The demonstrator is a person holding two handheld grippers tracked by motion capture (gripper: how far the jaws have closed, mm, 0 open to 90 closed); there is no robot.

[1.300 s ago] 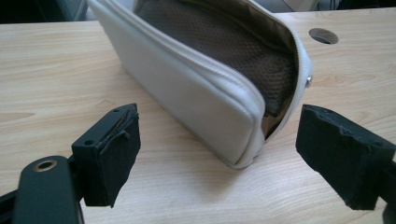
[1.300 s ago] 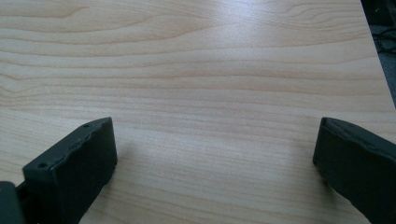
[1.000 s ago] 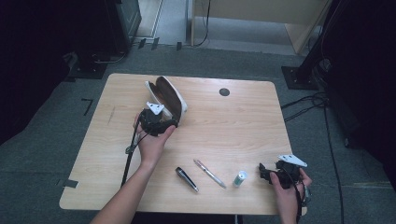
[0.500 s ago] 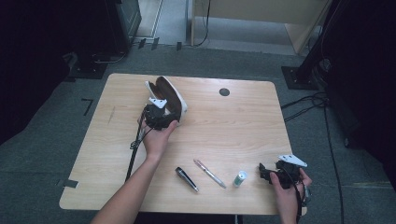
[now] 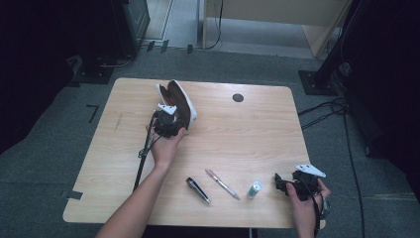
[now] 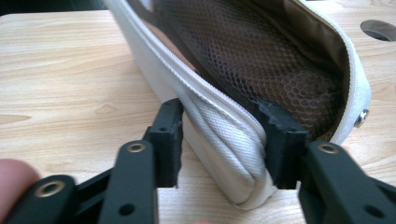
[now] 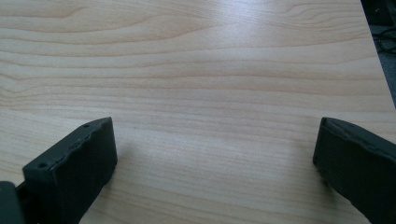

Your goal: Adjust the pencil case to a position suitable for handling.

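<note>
White zip pouch (image 6: 224,135), brown mesh lining, gaping open, far-left of table (image 5: 237,134); contents not discernible. Left gripper (image 6: 222,140) jaws, just closing, pinch its near wall. Right gripper (image 7: 215,154), near-right, jaws wide, holding nothing.

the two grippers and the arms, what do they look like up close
Both grippers are black. The left gripper has two blocky black jaws with ridged pads on flat link arms, each with a brass-coloured rivet and small screw holes. The right gripper has the same blocky jaws. In the high view each carries a pale three-cornered plate on top and trails a black cable. The forearms are bare, with no sleeves or gloves showing.
</note>
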